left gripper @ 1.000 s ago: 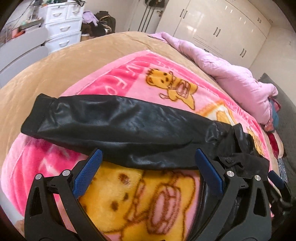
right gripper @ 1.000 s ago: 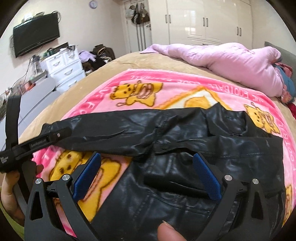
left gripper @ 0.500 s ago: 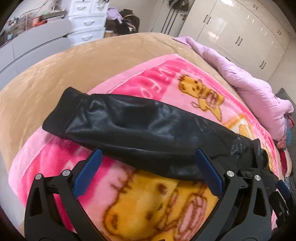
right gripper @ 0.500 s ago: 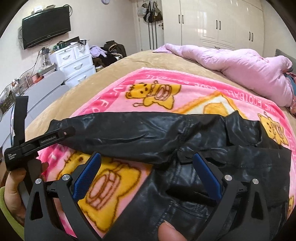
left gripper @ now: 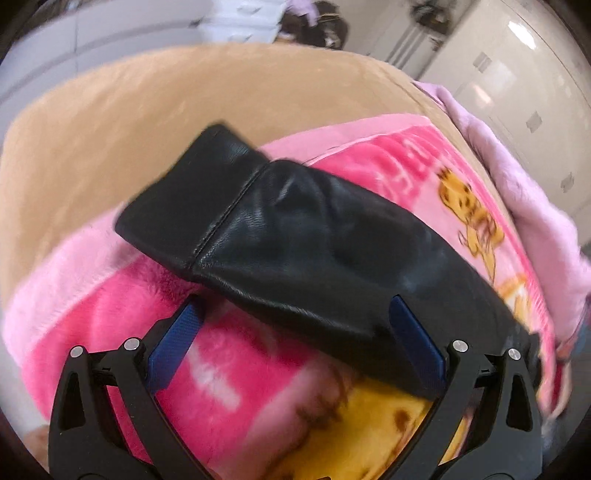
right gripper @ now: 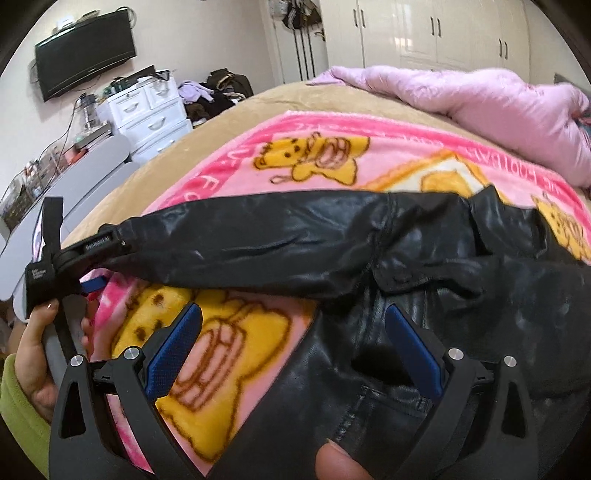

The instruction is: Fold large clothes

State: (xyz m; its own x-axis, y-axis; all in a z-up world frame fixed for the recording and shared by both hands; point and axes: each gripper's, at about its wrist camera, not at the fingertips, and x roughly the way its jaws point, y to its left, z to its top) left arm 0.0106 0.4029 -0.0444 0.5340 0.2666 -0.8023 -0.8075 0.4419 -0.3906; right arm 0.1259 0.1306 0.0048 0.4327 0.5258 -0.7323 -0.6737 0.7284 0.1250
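A black leather jacket (right gripper: 461, 302) lies flat on a pink cartoon blanket (right gripper: 325, 147) on the bed. Its sleeve (left gripper: 295, 236) stretches out to the left, with the cuff (left gripper: 192, 199) at the blanket's edge. My left gripper (left gripper: 291, 325) is open, just short of the sleeve near the cuff; its right blue pad (left gripper: 413, 347) overlaps the sleeve's lower edge. It also shows in the right wrist view (right gripper: 92, 284), beside the cuff. My right gripper (right gripper: 291, 343) is open and empty above the jacket's body, where the sleeve joins it.
A tan bedcover (left gripper: 166, 103) lies under the blanket. A crumpled pink quilt (right gripper: 480, 99) lies along the far side of the bed. White drawers (right gripper: 147, 114), a wall TV (right gripper: 85, 51) and wardrobes (right gripper: 424, 33) stand beyond the bed.
My left gripper has moved left along the sleeve, from the upper arm to near the cuff. My right gripper has shifted slightly left over the jacket. Both stay open.
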